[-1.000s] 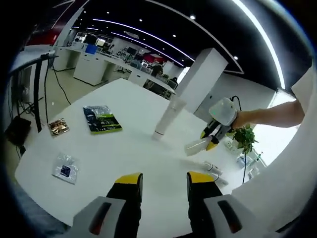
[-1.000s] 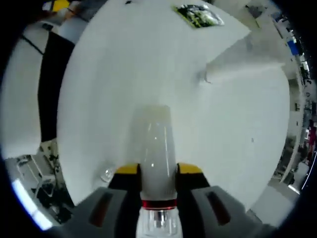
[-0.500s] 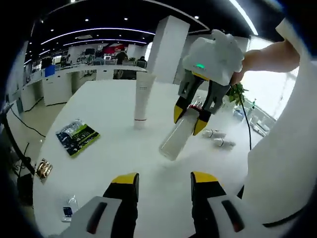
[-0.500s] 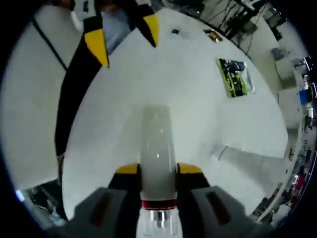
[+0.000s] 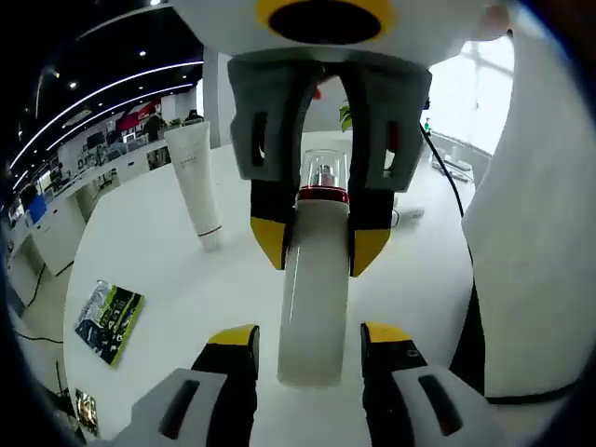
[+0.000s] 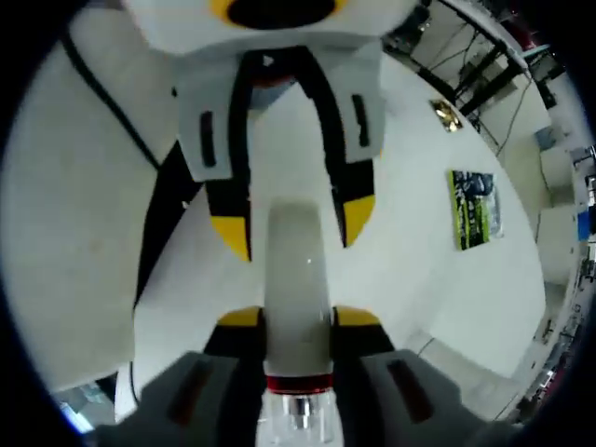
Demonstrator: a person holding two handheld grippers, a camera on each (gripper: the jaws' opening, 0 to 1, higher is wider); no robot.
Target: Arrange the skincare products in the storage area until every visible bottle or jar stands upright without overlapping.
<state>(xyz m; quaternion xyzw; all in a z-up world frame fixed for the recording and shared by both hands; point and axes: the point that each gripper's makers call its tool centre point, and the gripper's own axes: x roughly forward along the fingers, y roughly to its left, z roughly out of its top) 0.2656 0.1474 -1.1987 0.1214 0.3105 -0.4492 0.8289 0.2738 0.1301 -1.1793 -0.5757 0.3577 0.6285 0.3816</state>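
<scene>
In the centre of the left gripper view, the right gripper pinches a frosted white cylindrical bottle with a red collar and clear cap between its yellow-tipped fingers, the bottle's base pointing down between the spread fingers of the left gripper. In the right gripper view the same bottle fills the lower centre, reaching toward the left gripper above it. A tall white tube stands on its cap on the white tabletop in the left gripper view's upper left, with a green-and-black packet at lower left.
</scene>
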